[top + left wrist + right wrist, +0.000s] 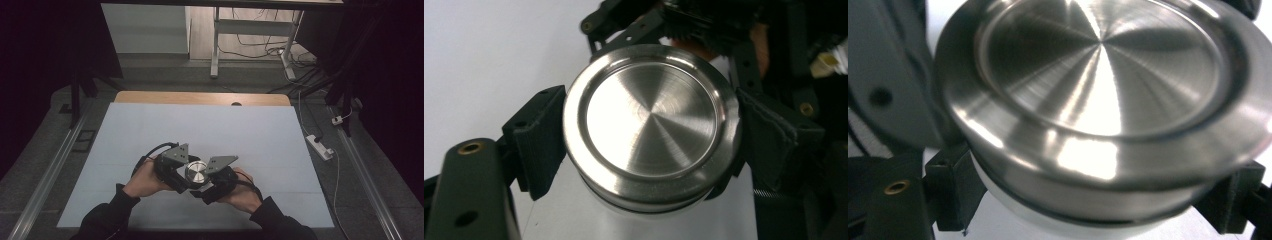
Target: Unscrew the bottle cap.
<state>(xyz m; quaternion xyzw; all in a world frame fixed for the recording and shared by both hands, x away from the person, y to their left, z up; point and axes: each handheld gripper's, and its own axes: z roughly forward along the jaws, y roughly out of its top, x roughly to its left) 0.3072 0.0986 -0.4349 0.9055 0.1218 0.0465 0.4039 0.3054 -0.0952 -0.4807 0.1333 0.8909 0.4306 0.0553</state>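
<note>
Right now I have the steel-lidded jar (196, 171) held between both grippers, low over the counter (210, 130). My left gripper (644, 145) has its jaws clenched on the lid rim; my right gripper (1093, 210) has its jaws grasping the white body beneath. Lid faces up. The jar's base is hidden.

Brushed silver metal lid (651, 117) with radial sheen, above a white body (1013, 210). Black jaws either side of lid. Grey plates (176, 152) beside lid. Pale blue-white table sheet (200, 130); tan wood edge (200, 98) beyond lid.
</note>
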